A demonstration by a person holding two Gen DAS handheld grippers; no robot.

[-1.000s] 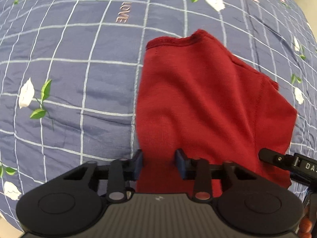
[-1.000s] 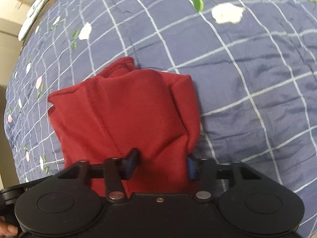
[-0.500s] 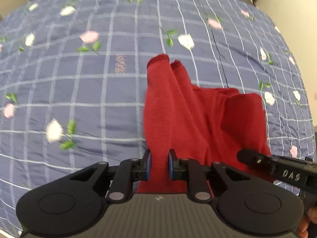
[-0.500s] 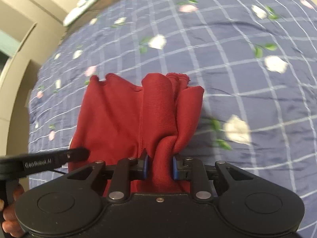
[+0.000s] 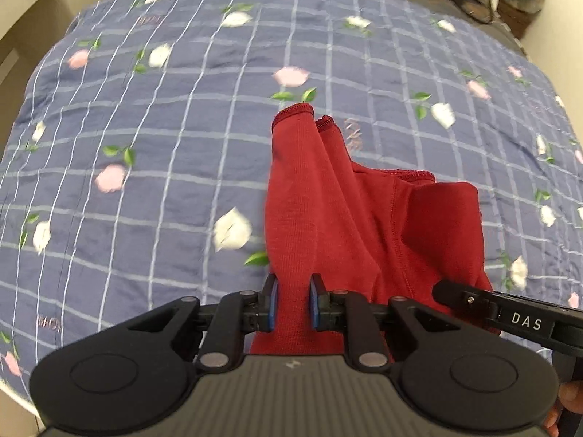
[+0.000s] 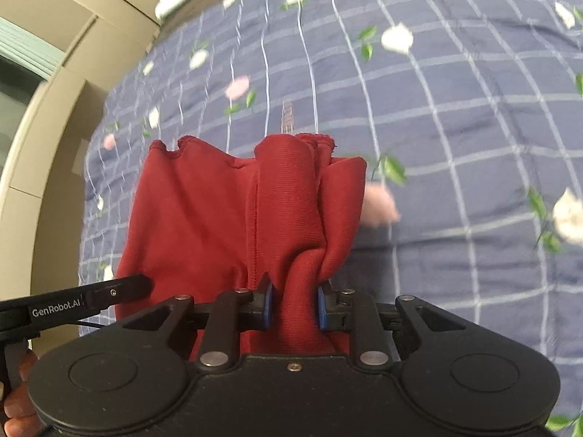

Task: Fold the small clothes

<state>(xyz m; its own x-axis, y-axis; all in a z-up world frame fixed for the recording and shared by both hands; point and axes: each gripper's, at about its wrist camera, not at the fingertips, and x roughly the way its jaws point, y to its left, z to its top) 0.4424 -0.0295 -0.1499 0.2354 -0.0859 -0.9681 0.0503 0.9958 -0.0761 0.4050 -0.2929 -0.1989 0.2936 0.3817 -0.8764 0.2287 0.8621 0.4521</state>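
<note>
Lifted higher off the bedspread (image 5: 145, 167), red garment (image 5: 328, 218) hangs pinched in both closed jaws.

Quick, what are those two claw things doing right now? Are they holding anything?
Left gripper: closed on an edge of the red garment.
Right gripper: closed on a bunched part of the same red garment, which hangs above the bedspread.

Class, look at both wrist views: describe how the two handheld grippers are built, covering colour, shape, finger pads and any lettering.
Both are matte black plastic. The left gripper and right gripper each have two round discs, linkage arms with silver pins, and blue pads on the fingers. One side handle reads "DAS", the other "GenRobot.AI". No sleeves show.
</note>
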